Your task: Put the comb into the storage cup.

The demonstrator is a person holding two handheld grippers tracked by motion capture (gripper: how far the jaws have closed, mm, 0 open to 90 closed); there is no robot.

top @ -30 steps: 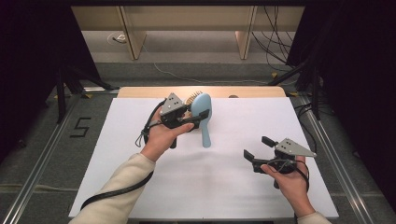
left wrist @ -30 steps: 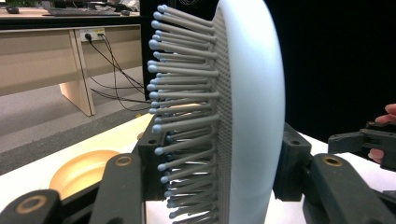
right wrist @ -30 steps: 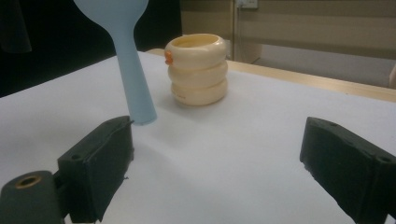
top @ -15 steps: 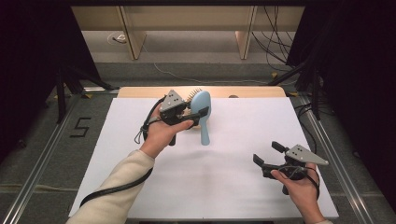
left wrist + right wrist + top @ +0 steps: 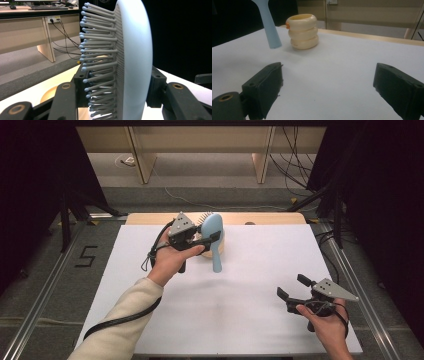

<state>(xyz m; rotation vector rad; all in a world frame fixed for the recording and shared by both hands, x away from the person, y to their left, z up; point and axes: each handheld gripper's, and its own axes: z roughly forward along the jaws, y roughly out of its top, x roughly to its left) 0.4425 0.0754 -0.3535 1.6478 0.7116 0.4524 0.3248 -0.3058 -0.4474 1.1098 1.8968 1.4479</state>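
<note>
Here, your white table (image 5: 240, 320) takes up most of the high view, with a strip of bare wood along its far edge. At its right near corner your right hand (image 5: 327, 327) holds the right claw (image 5: 291, 287) low over the white surface, its jaws spread wide with nothing between them. Your left arm in a cream sleeve (image 5: 117, 327) reaches in from the near left, and your left hand (image 5: 172, 262) holds the left claw (image 5: 209, 238) up toward the far middle of the table. That claw is clenched on the light blue hairbrush (image 5: 214, 235): in the left gripper view one jaw sits on the bristle side, the other against the smooth back of the head. The handle hangs toward you, its tip lifted off the table. Just behind the brush stands a small cream ringed pot (image 5: 302, 31), a little orange spot on its rim
</note>
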